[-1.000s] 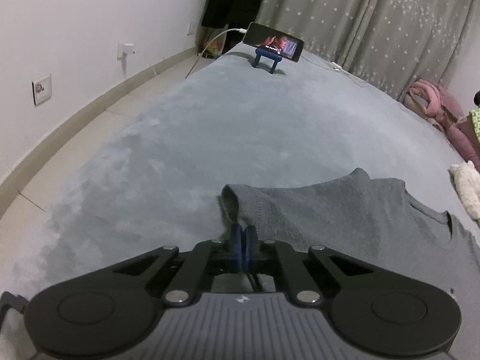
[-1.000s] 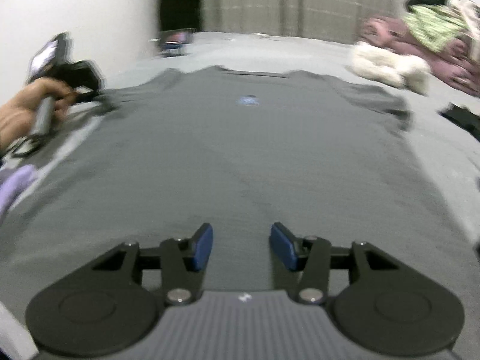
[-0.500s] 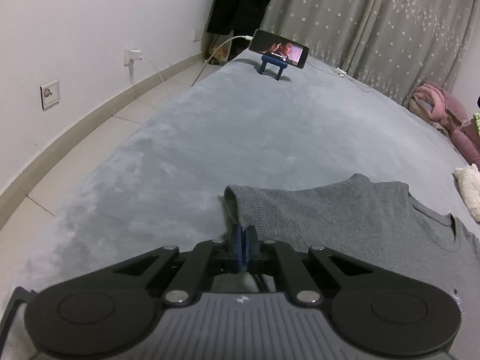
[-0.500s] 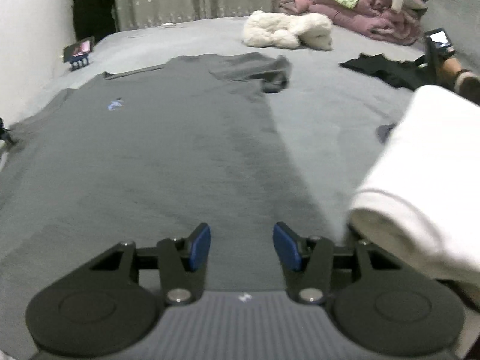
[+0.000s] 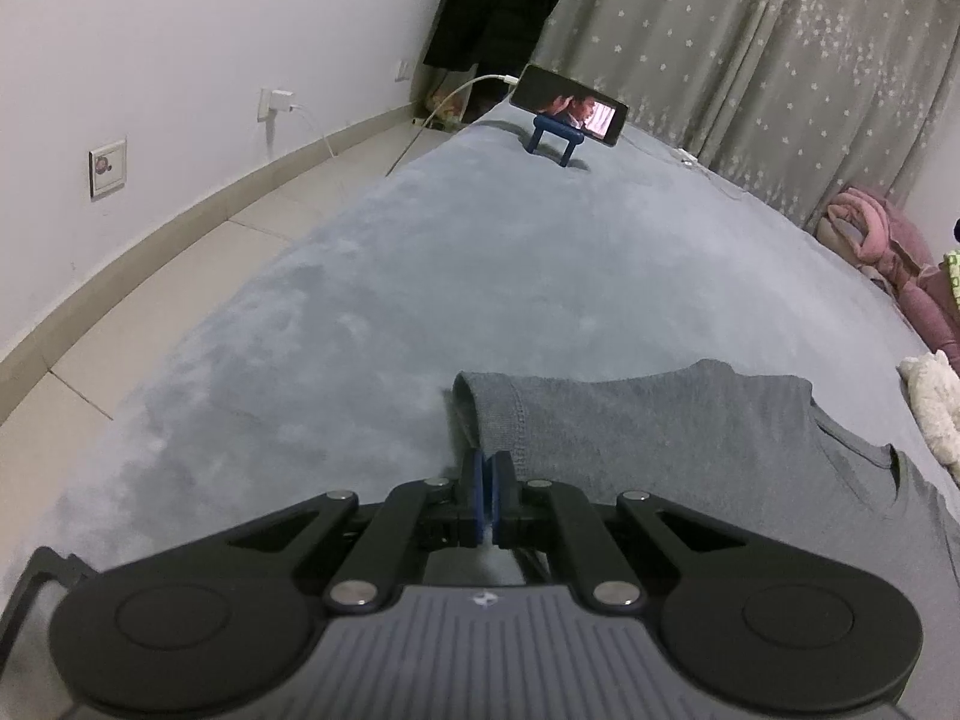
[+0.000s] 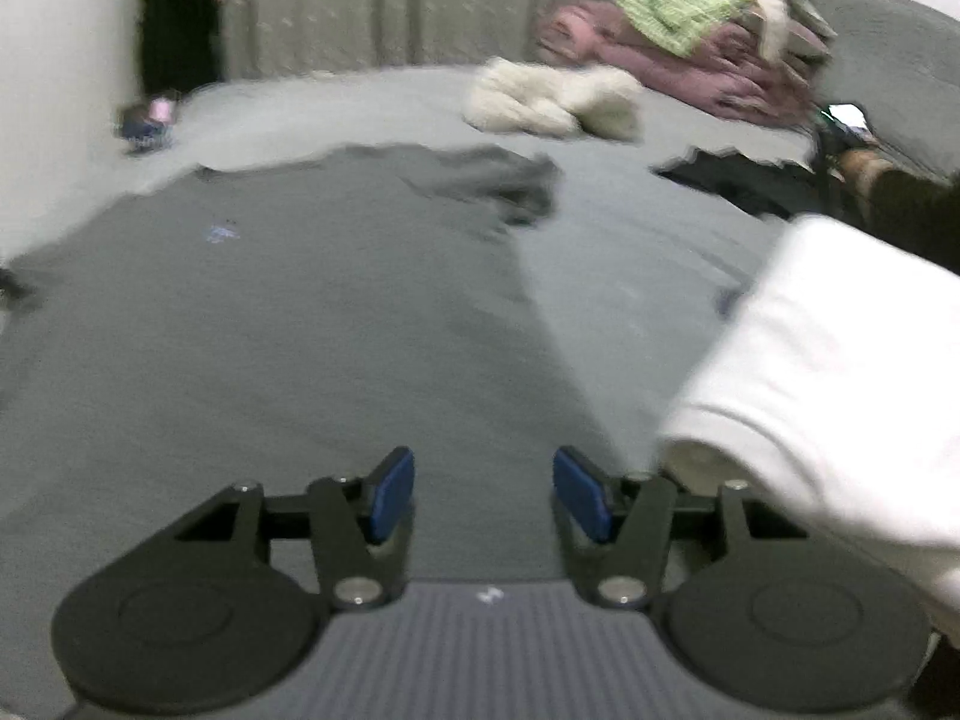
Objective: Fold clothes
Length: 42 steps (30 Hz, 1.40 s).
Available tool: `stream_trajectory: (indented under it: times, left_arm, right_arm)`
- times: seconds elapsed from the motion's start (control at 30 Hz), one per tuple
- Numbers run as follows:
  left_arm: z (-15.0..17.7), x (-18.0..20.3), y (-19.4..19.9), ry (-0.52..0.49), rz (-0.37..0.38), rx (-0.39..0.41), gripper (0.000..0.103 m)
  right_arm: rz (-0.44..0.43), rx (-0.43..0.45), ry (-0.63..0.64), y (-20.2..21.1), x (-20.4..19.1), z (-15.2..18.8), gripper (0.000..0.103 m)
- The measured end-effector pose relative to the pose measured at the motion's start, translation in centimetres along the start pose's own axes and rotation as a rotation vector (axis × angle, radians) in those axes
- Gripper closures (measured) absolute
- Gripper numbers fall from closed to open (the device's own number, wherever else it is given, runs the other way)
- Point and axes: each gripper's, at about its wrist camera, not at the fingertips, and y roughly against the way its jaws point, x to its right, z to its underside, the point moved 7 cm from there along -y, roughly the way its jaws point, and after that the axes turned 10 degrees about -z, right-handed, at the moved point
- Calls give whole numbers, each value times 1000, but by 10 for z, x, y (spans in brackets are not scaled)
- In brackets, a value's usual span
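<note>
A grey T-shirt [image 6: 288,312] lies spread flat on the bed, collar at the far end. In the left wrist view its left sleeve [image 5: 600,414] stretches to the right, and my left gripper [image 5: 491,468] is shut on the sleeve's hem at the near edge. My right gripper [image 6: 483,495] hovers open above the shirt's lower right part, with nothing between its blue pads [image 6: 390,492]. The right sleeve [image 6: 498,186] lies crumpled at the far side. The right wrist view is blurred.
A phone on a blue stand [image 5: 567,108] sits at the bed's far end, cable running to the wall. A white folded cloth [image 6: 828,360] lies close on the right. Farther off are a cream fluffy item [image 6: 552,99], pink and green clothes [image 6: 678,42] and a black garment [image 6: 738,180].
The right gripper has swung from the shirt's middle toward its right side, bringing the white cloth into view. The left gripper stays shut on the sleeve, shifted slightly.
</note>
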Motion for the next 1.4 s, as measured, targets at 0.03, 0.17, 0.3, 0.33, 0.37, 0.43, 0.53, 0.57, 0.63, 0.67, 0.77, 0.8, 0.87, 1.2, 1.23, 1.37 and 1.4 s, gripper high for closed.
stream_trajectory:
  times: [0.03,0.17,0.3,0.33,0.37,0.43,0.53,0.57,0.63,0.67,0.77,0.8,0.87,1.2,1.23,1.37,1.4]
  left_arm:
    - [0,0,0,1,4,-1,100]
    - [-1,0,0,2,16,-7,100]
    - [1,-2,-1,-3,20,-14,100]
    - [2,-1,-1,-8,18,-14,100]
    - [2,-1,0,-13,15,-14,99]
    - [3,0,1,-24,9,-12,99]
    - [3,0,1,-33,-2,-11,99]
    - [4,0,1,-34,-7,-11,99]
    - [5,1,2,-40,-16,-10,99]
    - [5,1,3,-43,-21,-9,99]
    - [3,0,11,-36,-21,0,99]
    - [2,0,14,-31,-20,4,99]
    - [2,-1,21,-29,-24,4,98]
    - [17,17,72,-43,57,10,85]
    - [22,20,77,-48,68,4,85]
    - [51,37,94,-79,106,-35,85]
    - [58,42,99,-93,114,-40,85]
  right_arm:
    - [-17,9,30,1,-13,-3,46]
    - [-163,10,123,-3,-76,-5,46]
    - [-306,-20,182,-20,-138,3,46]
    - [-327,-29,198,-25,-152,6,46]
    - [-346,-39,213,-31,-165,9,46]
    - [-385,-64,236,-40,-186,13,46]
    - [-466,-78,284,-39,-221,23,46]
    - [-488,-78,303,-37,-231,25,46]
    - [-514,-74,338,-31,-248,28,46]
    - [-539,-77,347,-29,-254,29,46]
    - [-621,-88,360,-20,-275,36,47]
    - [-631,-90,379,-18,-281,40,47]
    - [-639,-88,421,-14,-290,47,47]
    - [-575,-50,375,-11,-254,26,24]
    - [-532,-64,363,-19,-243,23,16]
    - [-373,-127,295,-56,-191,13,17]
    - [-388,-138,254,-62,-179,8,17]
